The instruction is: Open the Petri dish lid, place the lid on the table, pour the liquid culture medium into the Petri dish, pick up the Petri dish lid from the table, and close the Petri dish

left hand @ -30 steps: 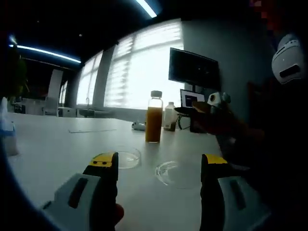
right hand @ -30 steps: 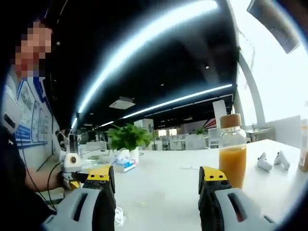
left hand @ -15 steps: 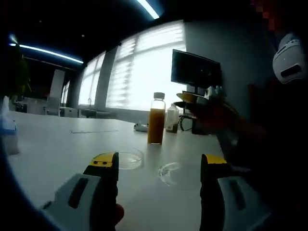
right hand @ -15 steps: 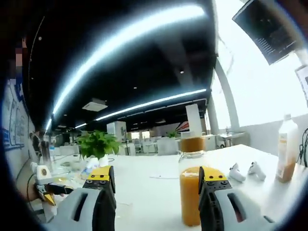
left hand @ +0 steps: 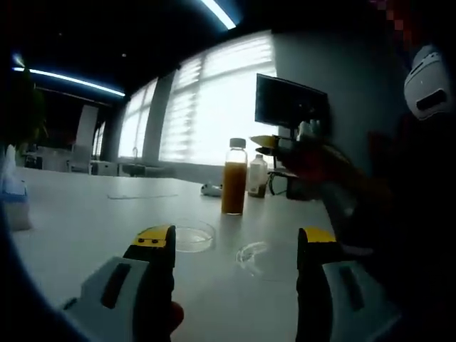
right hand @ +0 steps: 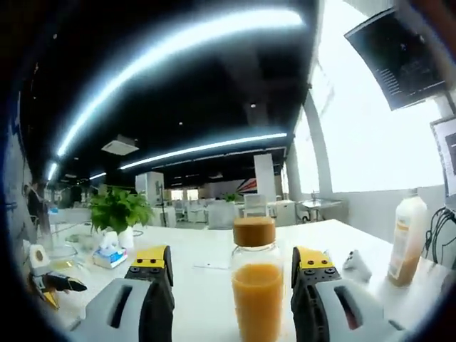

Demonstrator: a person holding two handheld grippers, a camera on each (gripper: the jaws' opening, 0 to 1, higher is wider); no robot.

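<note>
White and wide, the table (left hand: 78, 214) carries everything, and it is the biggest thing here. Next in size is the bottle (right hand: 257, 285) of orange liquid with a brown cap. It stands upright, well in from the table's edges. In the right gripper view it sits right between the two jaws of the right gripper (right hand: 231, 267), which are spread wide and do not squeeze it yet, as far as I can tell. In the left gripper view the bottle (left hand: 234, 178) stands farther back on the table, and the right gripper comes at it from the right side. The left gripper (left hand: 235, 246) is wide open too and holds nothing. Just past its jaws lie two clear round things, apart from each other: the dish (left hand: 191, 234) and the lid (left hand: 260, 256), both flat on the table. I think the one on the right is the lid, but both are see-through, so it is hard to be sure. So the lid looks off and set down already. Grabbing the bottle, pouring, and closing the dish are all still to do.
</note>
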